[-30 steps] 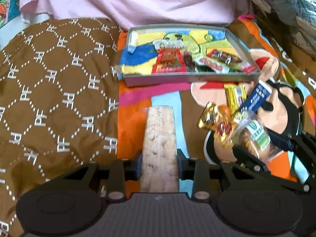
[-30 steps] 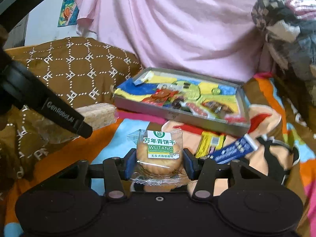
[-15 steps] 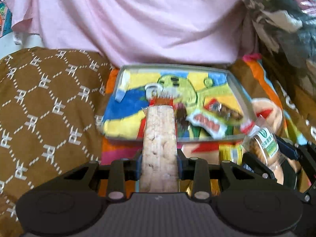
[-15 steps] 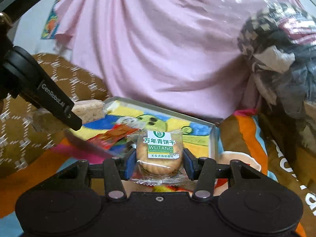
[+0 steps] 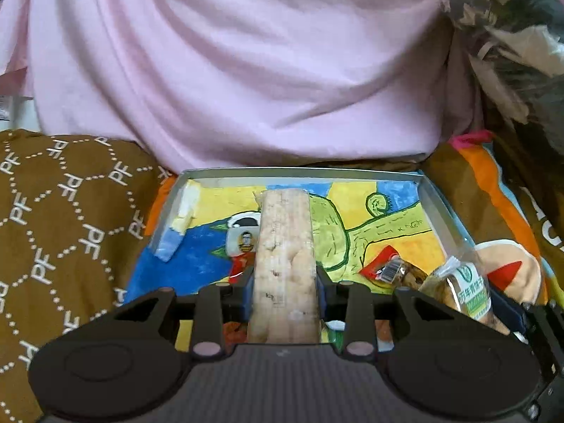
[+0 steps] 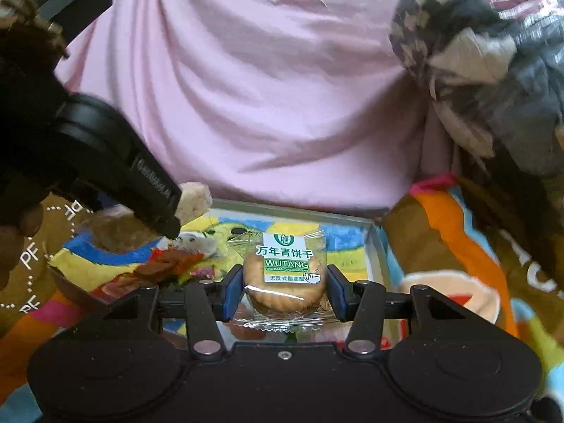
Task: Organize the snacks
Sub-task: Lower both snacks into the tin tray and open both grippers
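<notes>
On the left lay a brown quilt (image 5: 60,232) patterned with white dotted diamonds and letters, spread on what looked like a bed. Beside it sat a shallow grey tray (image 5: 437,208) whose floor carried a bright cartoon drawing in blue, yellow and green. A small white packet (image 5: 183,225) leaned against the tray's left wall, and a round white snack with a face on it (image 5: 241,239) lay near the middle, partly hidden.

The left tongs (image 5: 283,294) were closed narrow on a long pale rice-crisp bar (image 5: 283,246) in clear wrap. The bar stuck forward from between the blue pads and hung over the middle of the tray; whether its far end touched the tray floor I could not tell. From the other side, the bar's tip (image 6: 192,202) poked out past the black finger of those tongs.

Further right in the tray lay a red-ended wrapper with brown pieces (image 5: 387,269). The right tongs (image 6: 283,289) stood at a middling width, their blue pads pressed on either side of a round biscuit in a clear packet with a green and white label (image 6: 285,275). That packet was held above the tray's near right part, close to its right wall.

Behind everything hung a pink cloth (image 6: 264,88), with a bundle of checked and grey fabric in plastic (image 6: 476,56) at the far right, and an orange cartoon blanket (image 6: 458,246) under the tray's right side.
</notes>
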Tool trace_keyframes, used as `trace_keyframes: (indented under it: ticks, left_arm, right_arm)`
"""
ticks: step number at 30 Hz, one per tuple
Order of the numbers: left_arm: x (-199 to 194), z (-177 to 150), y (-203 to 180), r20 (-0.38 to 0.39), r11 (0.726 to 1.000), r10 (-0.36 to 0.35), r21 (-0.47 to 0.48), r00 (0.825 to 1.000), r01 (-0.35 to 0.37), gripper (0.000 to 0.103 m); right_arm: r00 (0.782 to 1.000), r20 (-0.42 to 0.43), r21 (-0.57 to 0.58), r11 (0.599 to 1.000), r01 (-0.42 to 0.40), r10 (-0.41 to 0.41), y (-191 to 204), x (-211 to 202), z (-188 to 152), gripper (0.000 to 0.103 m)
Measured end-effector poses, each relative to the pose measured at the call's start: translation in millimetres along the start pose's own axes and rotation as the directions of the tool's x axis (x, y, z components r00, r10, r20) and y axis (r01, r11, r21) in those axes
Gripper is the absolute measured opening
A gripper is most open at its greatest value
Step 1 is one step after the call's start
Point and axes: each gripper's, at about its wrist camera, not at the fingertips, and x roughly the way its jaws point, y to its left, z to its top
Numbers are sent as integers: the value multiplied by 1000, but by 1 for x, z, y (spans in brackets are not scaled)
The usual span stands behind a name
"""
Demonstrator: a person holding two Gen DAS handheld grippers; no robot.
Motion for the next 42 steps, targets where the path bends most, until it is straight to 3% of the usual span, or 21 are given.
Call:
trace_keyframes:
  ticks: [15, 35, 38, 40, 42]
  left_arm:
    - [48, -7, -16, -35, 999, 35, 33, 999, -33, 37]
    - [68, -20, -11, -66, 997, 66, 44, 996, -63, 40]
    - [66, -21, -11, -63, 997, 72, 39, 995, -69, 43]
    - [65, -20, -10, -64, 997, 72, 32, 995, -70, 45]
    - [63, -20, -8, -59, 997, 70, 23, 996, -69, 54]
  right_arm:
    - [1000, -18, 16, 1000, -2, 2, 4, 23, -22, 52]
    - [1000, -6, -72, 997, -15, 15, 14, 37, -32, 56]
    - [1000, -2, -70, 997, -18, 18, 14, 36, -31, 63]
    - [1000, 5, -70, 997, -18, 18, 14, 34, -30, 74]
    - [1000, 14, -66, 998, -16, 17, 14, 32, -29, 81]
